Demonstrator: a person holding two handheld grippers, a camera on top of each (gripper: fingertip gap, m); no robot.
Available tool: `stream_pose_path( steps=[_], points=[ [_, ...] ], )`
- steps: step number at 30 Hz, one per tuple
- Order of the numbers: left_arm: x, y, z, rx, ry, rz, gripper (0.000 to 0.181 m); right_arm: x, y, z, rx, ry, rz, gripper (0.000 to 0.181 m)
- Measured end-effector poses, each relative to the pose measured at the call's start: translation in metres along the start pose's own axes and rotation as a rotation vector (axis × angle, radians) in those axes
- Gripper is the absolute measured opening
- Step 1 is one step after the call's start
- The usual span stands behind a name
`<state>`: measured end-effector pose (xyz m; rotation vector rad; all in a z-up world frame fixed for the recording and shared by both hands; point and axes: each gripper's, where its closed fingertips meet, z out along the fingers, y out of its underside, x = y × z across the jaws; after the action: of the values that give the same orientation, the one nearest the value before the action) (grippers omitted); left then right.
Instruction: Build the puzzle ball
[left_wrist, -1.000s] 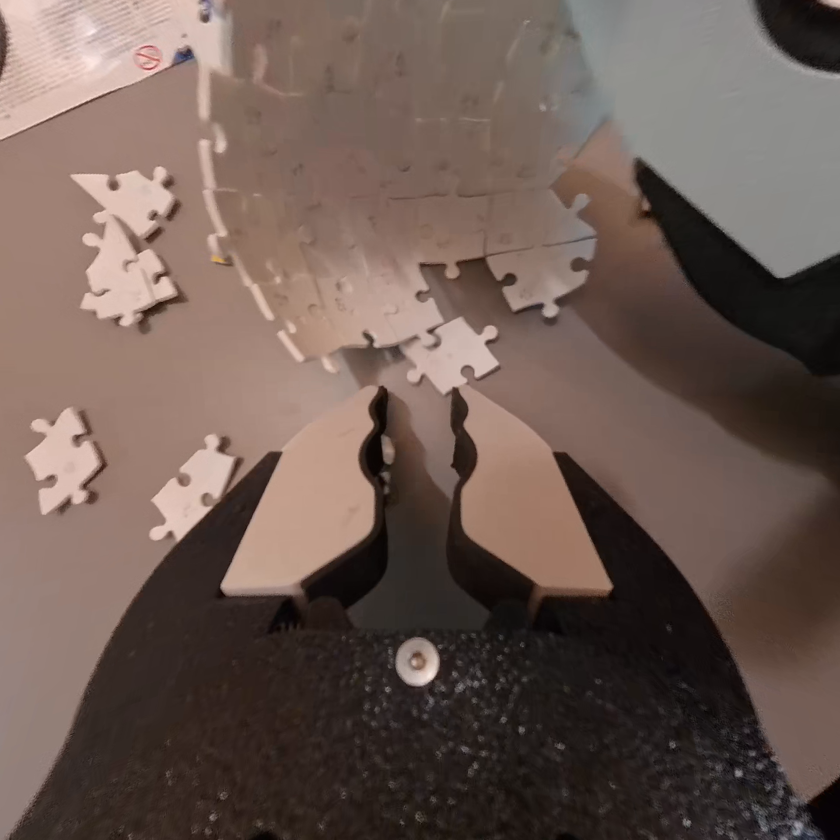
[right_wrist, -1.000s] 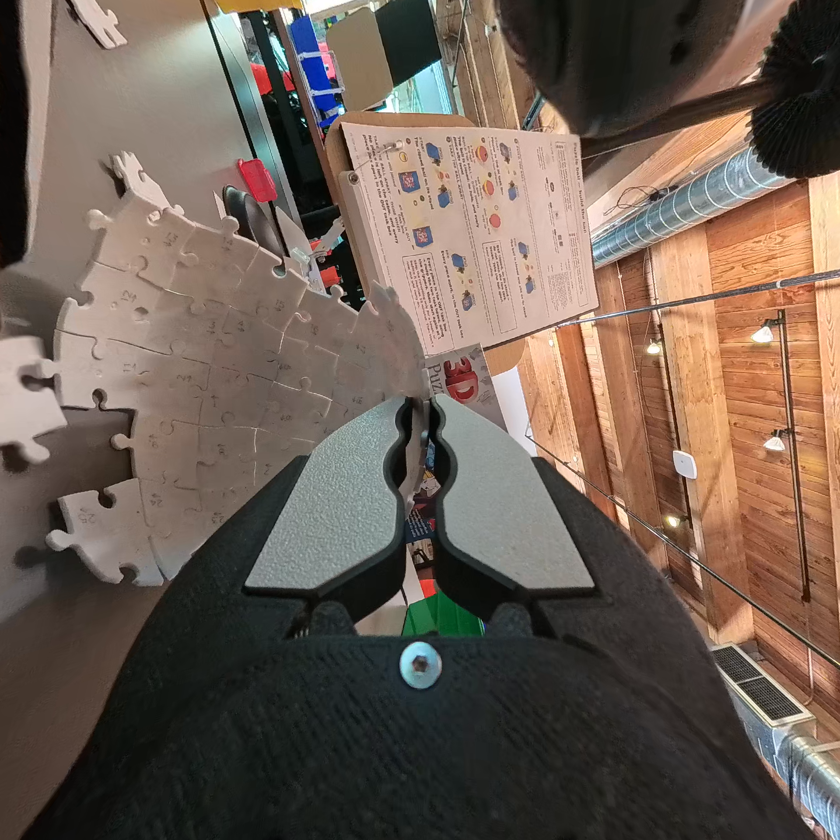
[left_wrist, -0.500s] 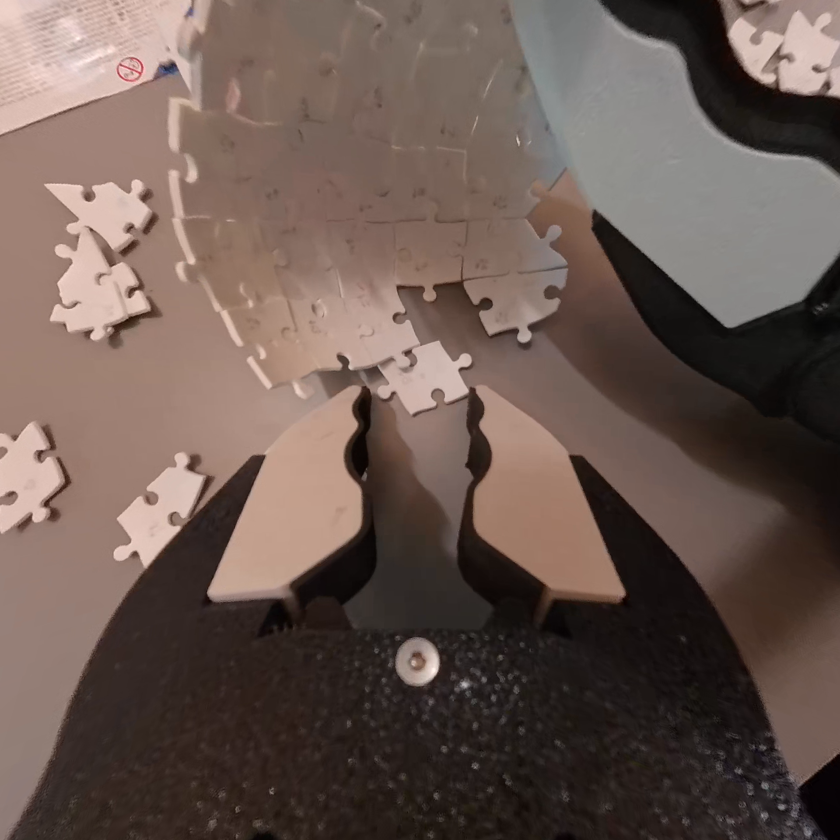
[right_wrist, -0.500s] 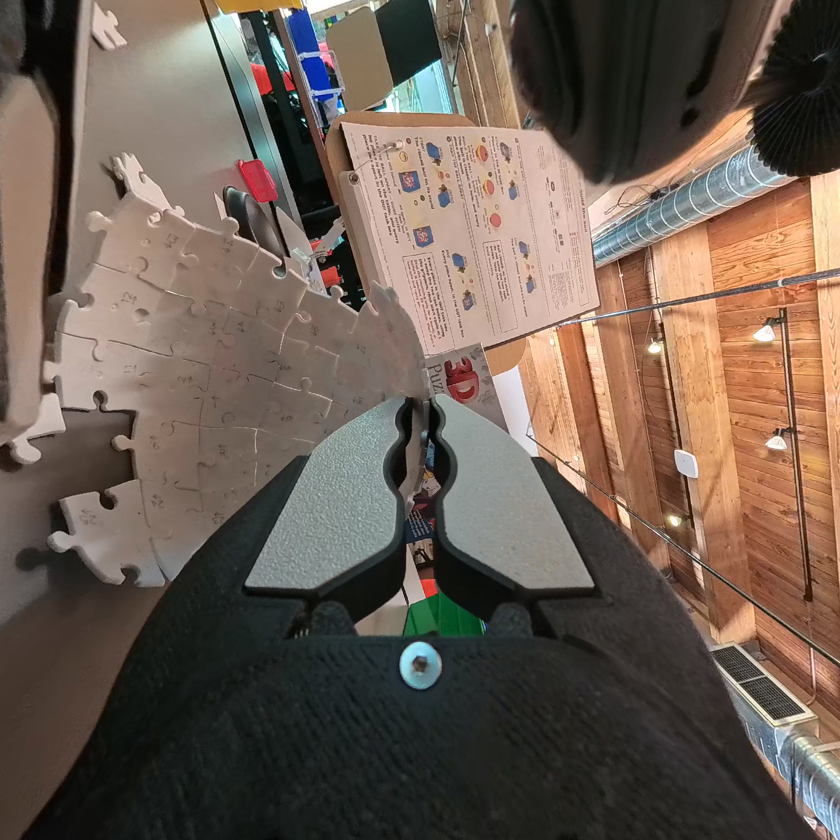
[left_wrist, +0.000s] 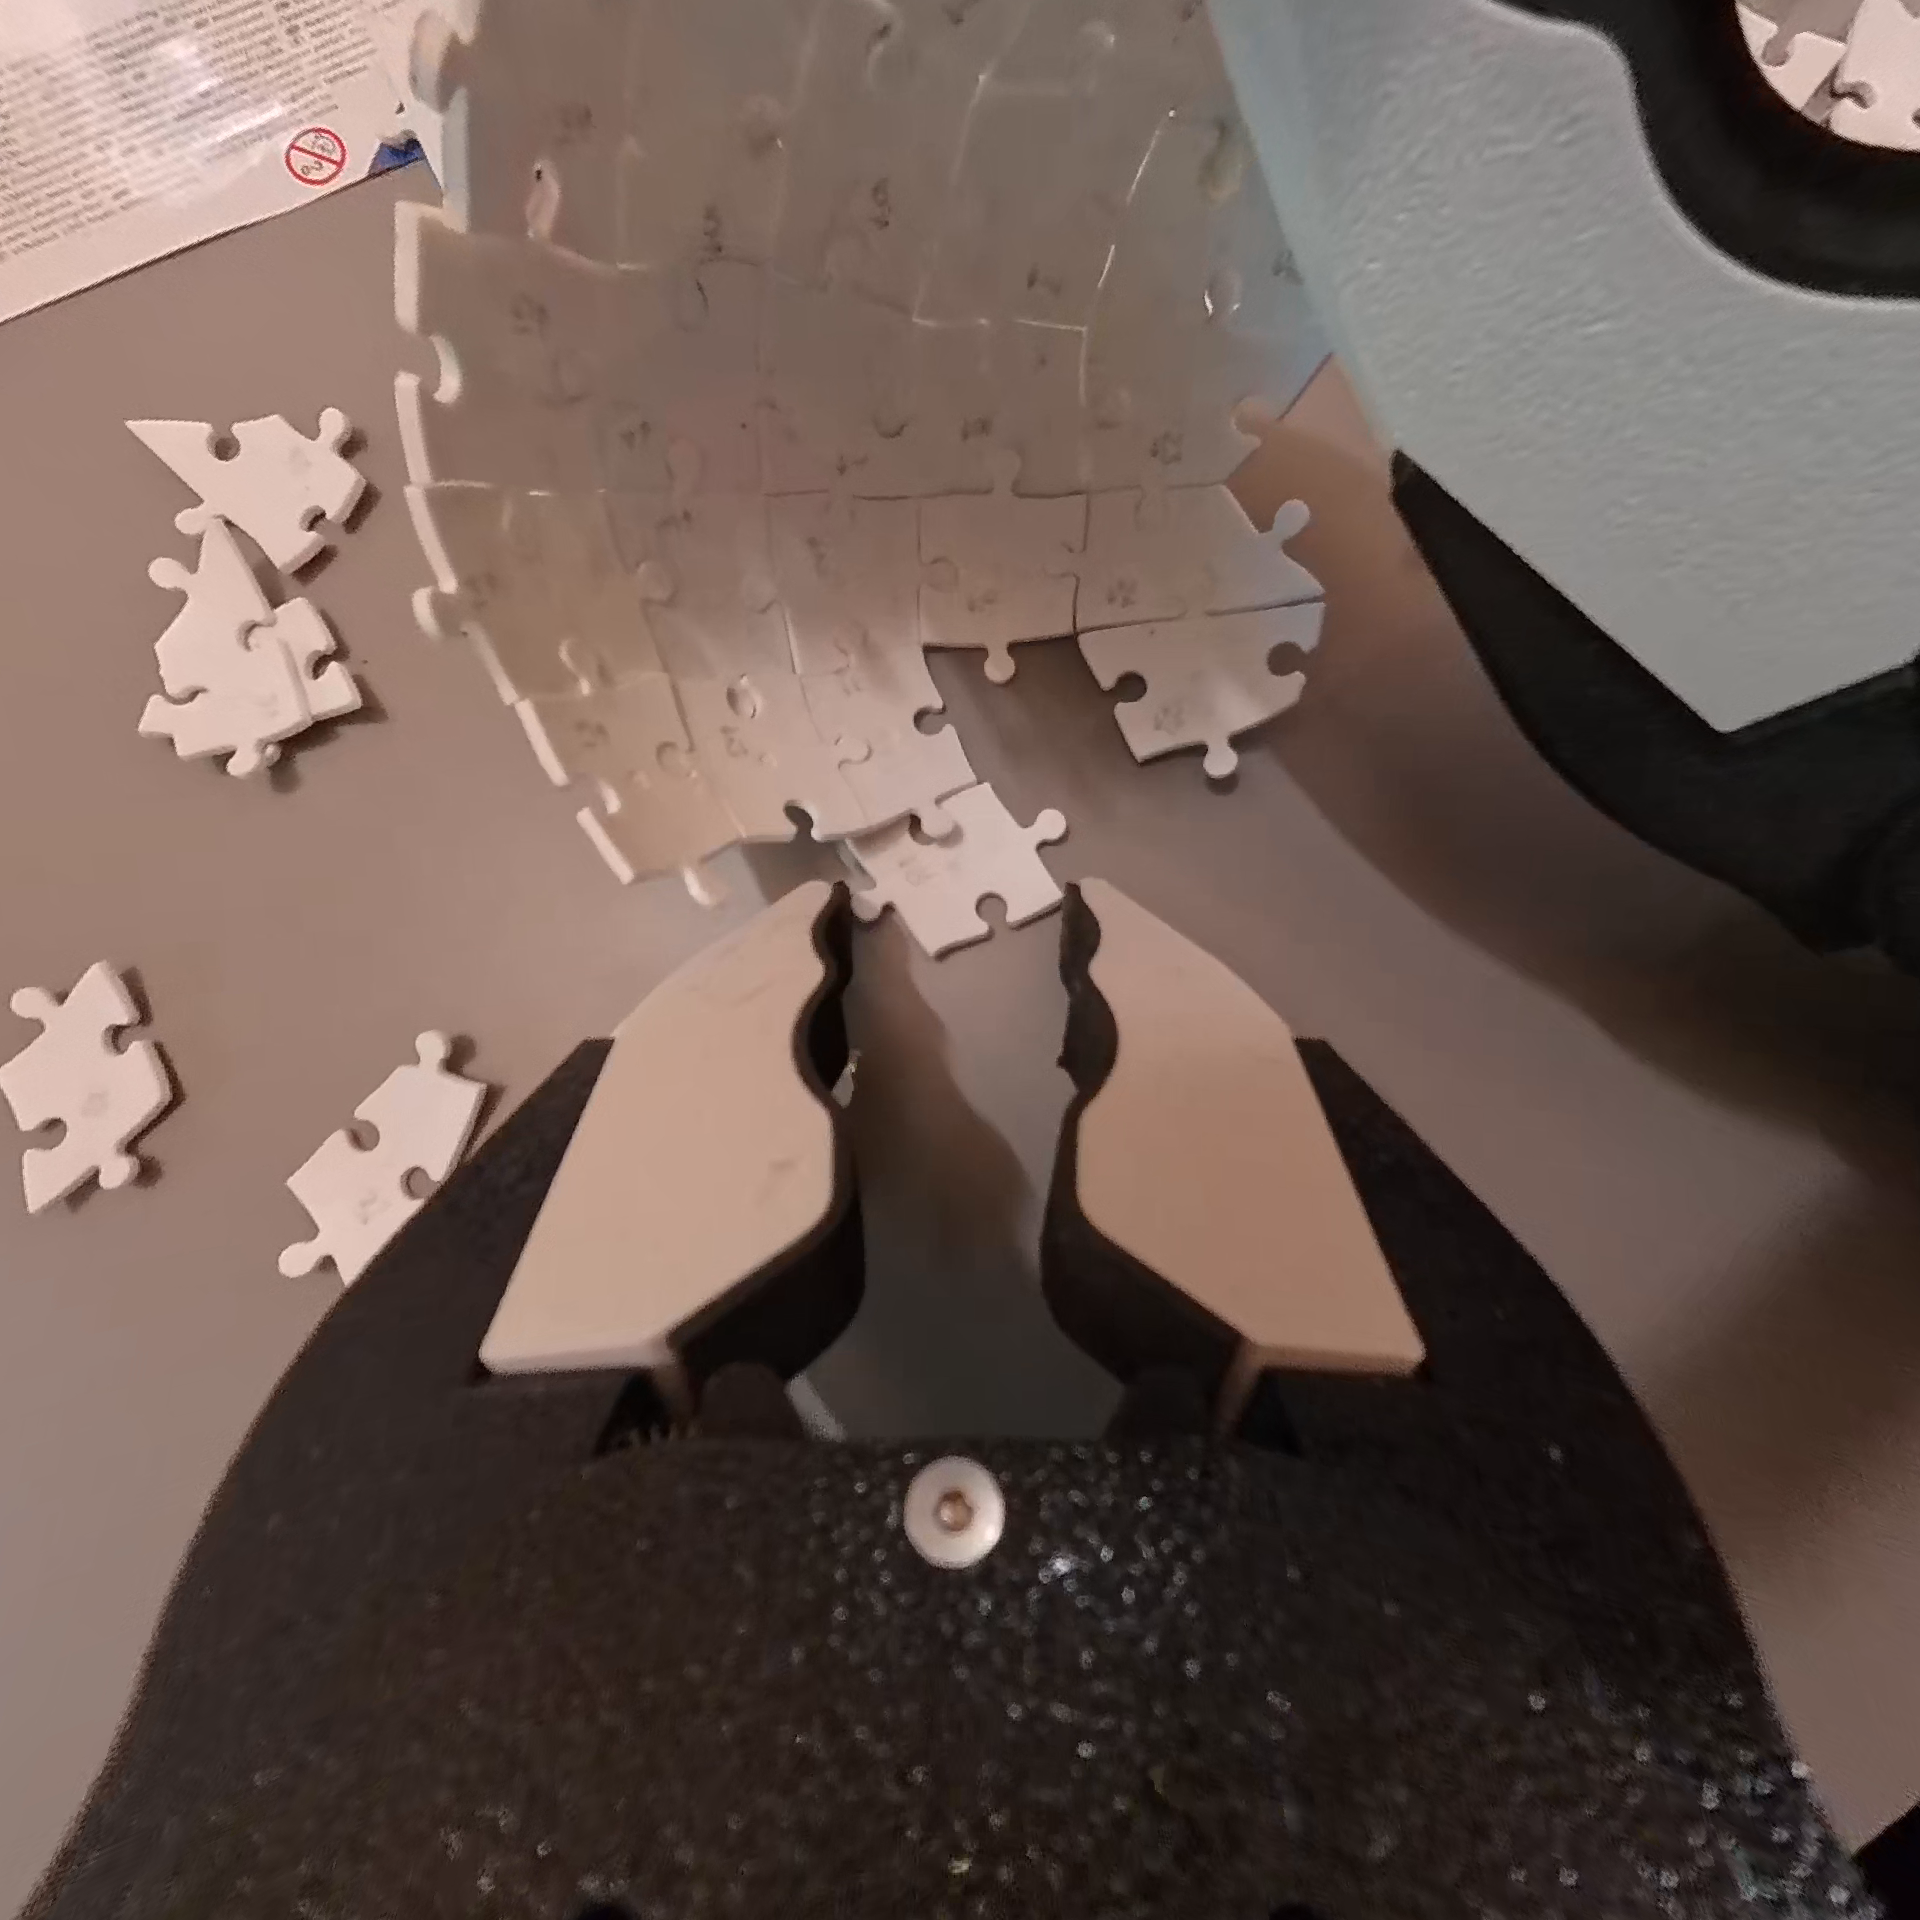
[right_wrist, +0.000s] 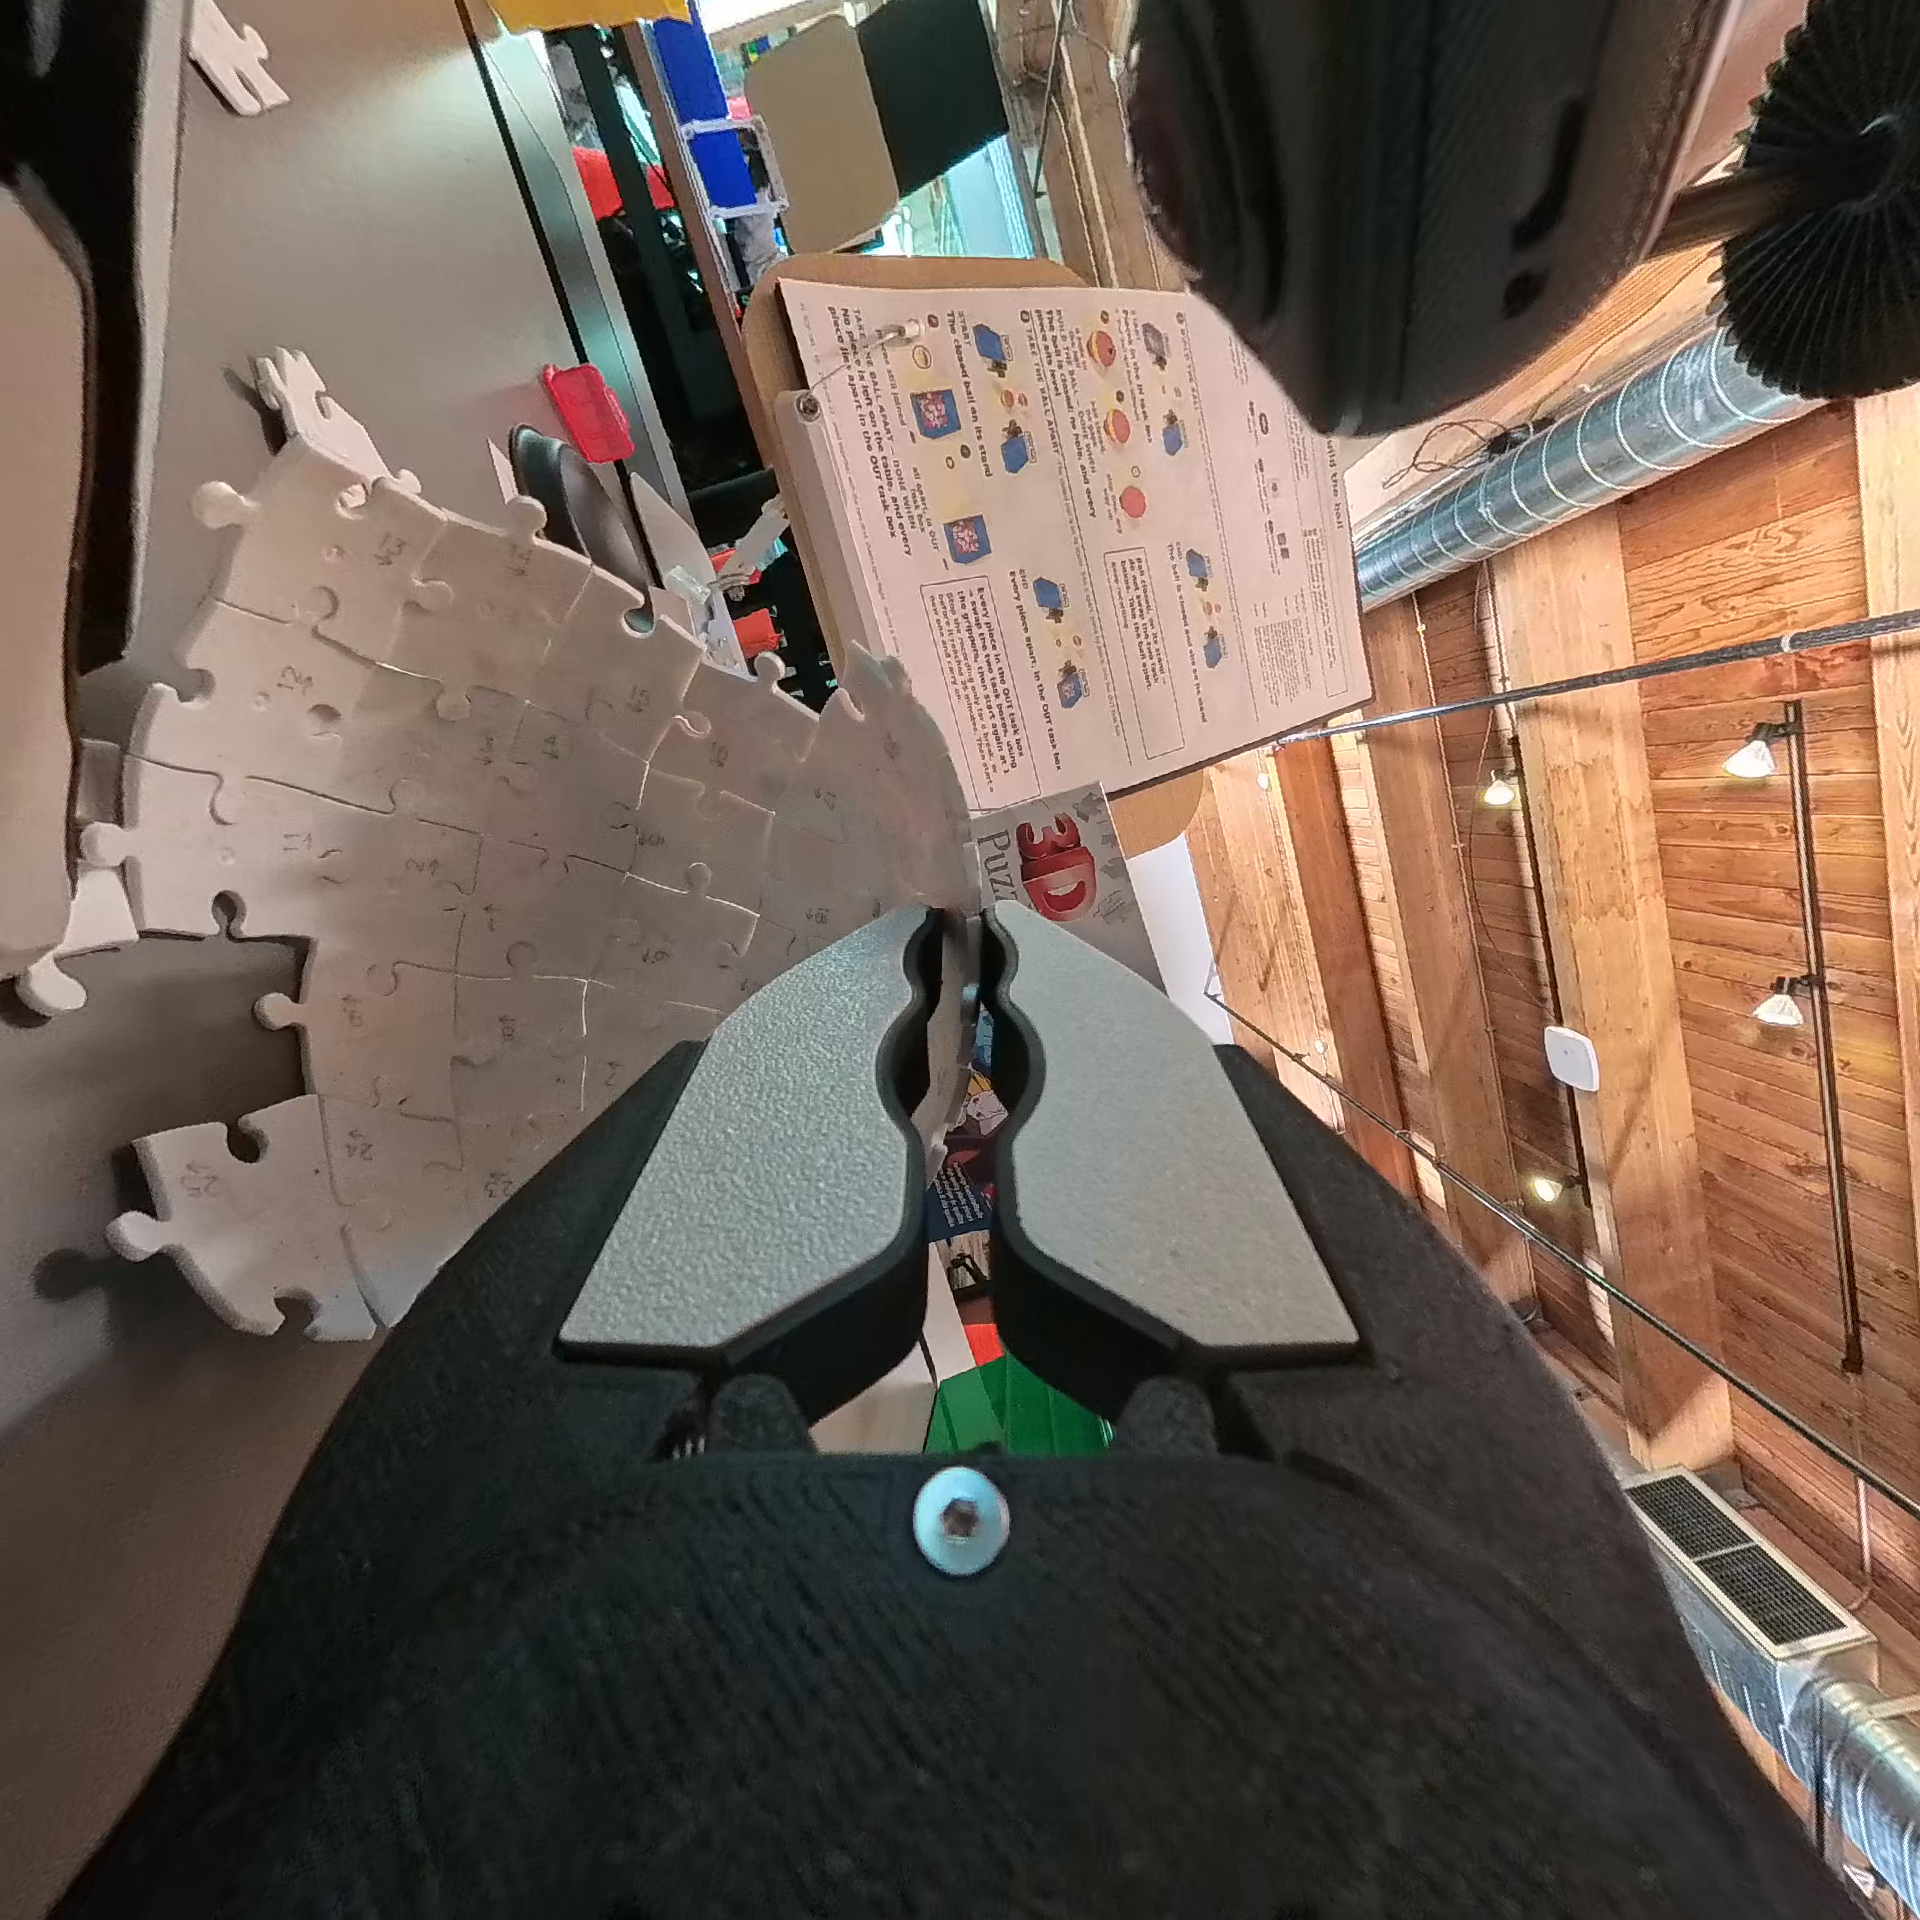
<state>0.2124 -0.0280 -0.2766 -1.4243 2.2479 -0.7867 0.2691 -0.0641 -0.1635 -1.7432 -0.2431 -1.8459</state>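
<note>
Jaws of the left gripper (left_wrist: 956, 914) stand spread, empty, just short of the lowest piece (left_wrist: 961, 868) of the curved puzzle shell (left_wrist: 810, 468). Right gripper (right_wrist: 961, 935) jaws pinch the shell's edge, holding it above the grey table (left_wrist: 208, 883). Loose pieces (left_wrist: 249, 644) lie left of it.
</note>
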Motion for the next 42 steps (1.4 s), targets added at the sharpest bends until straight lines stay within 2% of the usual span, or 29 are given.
stream_pose_path(
  steps=[10,14,18,23,29,32,42],
  points=[
    [0.009,0.002,-0.006,0.038,0.025,0.079,0.037,0.0,0.001,0.0,-0.002,0.0,0.005,0.007],
    [0.018,-0.013,-0.011,0.133,0.048,0.175,0.037,0.0,0.003,0.0,-0.004,0.001,0.011,0.007],
    [0.018,-0.011,-0.009,0.1,0.041,0.206,0.037,0.0,0.002,0.0,-0.003,0.0,0.009,0.006],
    [0.024,-0.024,-0.009,0.175,0.069,0.201,0.037,0.0,0.003,0.001,-0.005,0.0,0.016,0.007],
    [0.015,-0.03,0.007,0.163,0.049,0.203,0.037,0.0,0.004,0.0,-0.004,0.0,0.018,0.006],
    [0.014,-0.026,0.015,0.112,0.058,0.212,0.038,0.0,0.004,0.001,-0.004,0.0,0.016,0.006],
    [0.012,-0.026,0.015,0.115,0.059,0.206,0.039,0.0,0.005,0.001,-0.006,-0.001,0.025,0.006]
  ],
)
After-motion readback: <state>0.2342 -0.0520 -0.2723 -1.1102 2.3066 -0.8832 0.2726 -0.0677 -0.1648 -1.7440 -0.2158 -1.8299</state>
